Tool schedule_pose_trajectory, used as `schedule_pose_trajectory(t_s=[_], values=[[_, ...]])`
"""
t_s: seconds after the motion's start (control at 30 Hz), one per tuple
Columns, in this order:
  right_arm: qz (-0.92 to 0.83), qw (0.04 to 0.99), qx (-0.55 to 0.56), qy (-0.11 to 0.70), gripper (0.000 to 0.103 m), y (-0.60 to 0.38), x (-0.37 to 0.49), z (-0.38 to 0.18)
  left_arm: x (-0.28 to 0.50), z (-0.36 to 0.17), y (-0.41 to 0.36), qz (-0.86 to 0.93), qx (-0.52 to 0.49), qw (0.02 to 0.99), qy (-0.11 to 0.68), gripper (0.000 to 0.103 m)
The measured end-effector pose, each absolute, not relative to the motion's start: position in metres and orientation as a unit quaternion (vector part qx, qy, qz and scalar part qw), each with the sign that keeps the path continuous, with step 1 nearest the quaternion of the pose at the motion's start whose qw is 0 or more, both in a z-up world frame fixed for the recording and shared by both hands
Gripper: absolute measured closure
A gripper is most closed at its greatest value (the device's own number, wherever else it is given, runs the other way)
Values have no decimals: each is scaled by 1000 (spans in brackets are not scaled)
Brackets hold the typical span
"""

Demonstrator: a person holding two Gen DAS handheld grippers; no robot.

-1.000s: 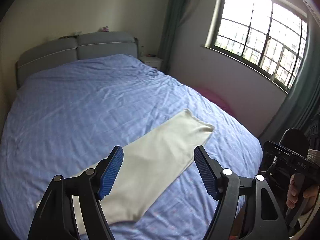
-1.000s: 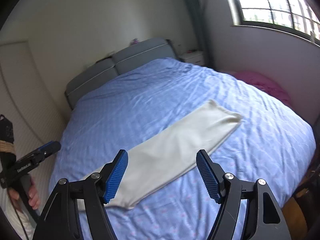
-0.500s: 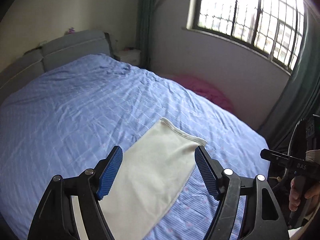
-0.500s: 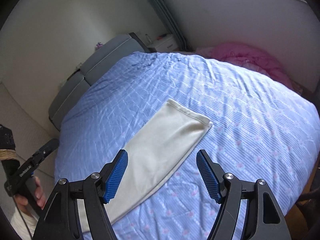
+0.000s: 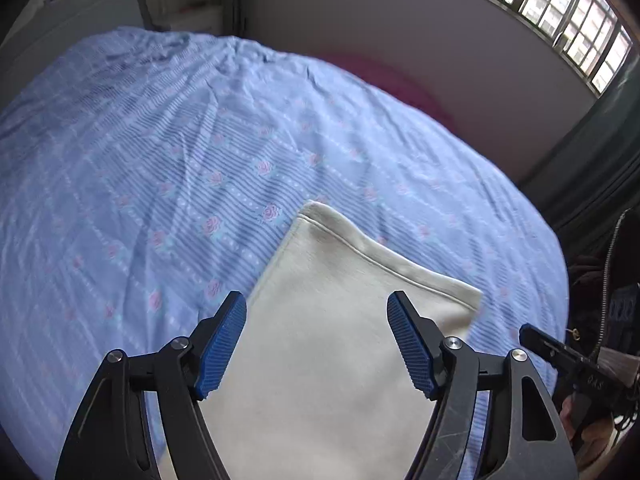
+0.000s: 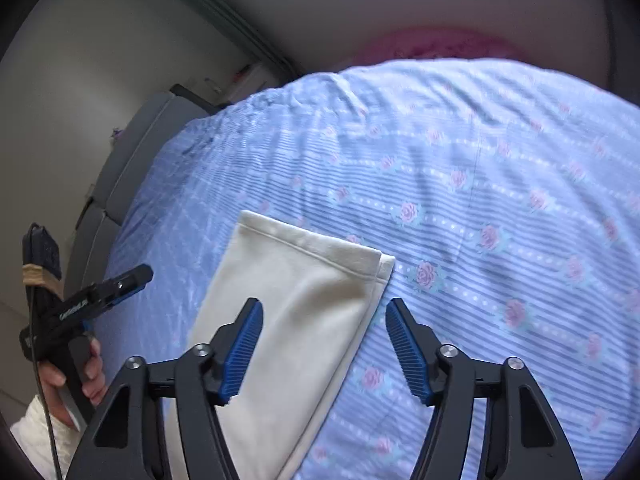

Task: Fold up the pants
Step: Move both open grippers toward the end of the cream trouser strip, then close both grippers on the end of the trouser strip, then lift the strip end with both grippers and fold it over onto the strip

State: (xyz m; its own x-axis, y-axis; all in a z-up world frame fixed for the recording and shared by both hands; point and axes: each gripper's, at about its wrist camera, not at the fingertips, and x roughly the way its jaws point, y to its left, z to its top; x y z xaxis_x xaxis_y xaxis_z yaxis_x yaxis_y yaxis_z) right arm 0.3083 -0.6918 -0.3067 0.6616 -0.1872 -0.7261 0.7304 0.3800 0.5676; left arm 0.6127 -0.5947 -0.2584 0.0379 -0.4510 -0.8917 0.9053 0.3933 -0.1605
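Note:
Cream pants lie flat on the blue flowered bedsheet, folded lengthwise into one long strip. The hemmed leg end points away from me. My left gripper is open and empty, hovering above the pants just short of the hem. My right gripper is open and empty, above the right edge of the pants near the hem corner. In the right wrist view the left gripper shows at the left edge, held by a hand. In the left wrist view the right gripper shows at the right edge.
A grey headboard stands at the far end of the bed. A pink heap lies beyond the bed's far side by the wall. A barred window and a dark curtain are on the right.
Both grippers have moved forward and down toward the hem end of the pants, which now fills more of each view. Both stay open.

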Motion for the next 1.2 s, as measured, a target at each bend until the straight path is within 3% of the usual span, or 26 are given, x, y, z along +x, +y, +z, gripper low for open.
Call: schedule_pose_trajectory(t_s=[0.43, 0.77, 0.83, 0.9, 0.93, 0.97, 1.07, 1.2], values=[[-312, 720, 547, 291, 43, -729, 336, -393, 643, -337, -684, -516, 263, 611, 540, 45], [-292, 728, 552, 283, 51, -742, 338, -410, 647, -377, -710, -509, 286, 599, 548, 49], [-295, 727, 552, 283, 52, -740, 339, -410, 647, -381, -709, -503, 266, 605, 557, 56], [-296, 728, 548, 286, 59, -739, 339, -409, 644, -380, -707, -505, 258, 608, 556, 66], [-294, 729, 547, 289, 62, -740, 339, -409, 645, -378, -707, -510, 257, 603, 557, 79], [-285, 732, 546, 291, 75, -742, 338, -409, 645, -374, -708, -513, 255, 599, 559, 81], [-258, 724, 572, 285, 84, -756, 329, -407, 636, -354, -711, -530, 270, 602, 533, 83], [-268, 746, 537, 290, 85, -754, 328, -384, 634, -342, -709, -531, 265, 606, 530, 84]])
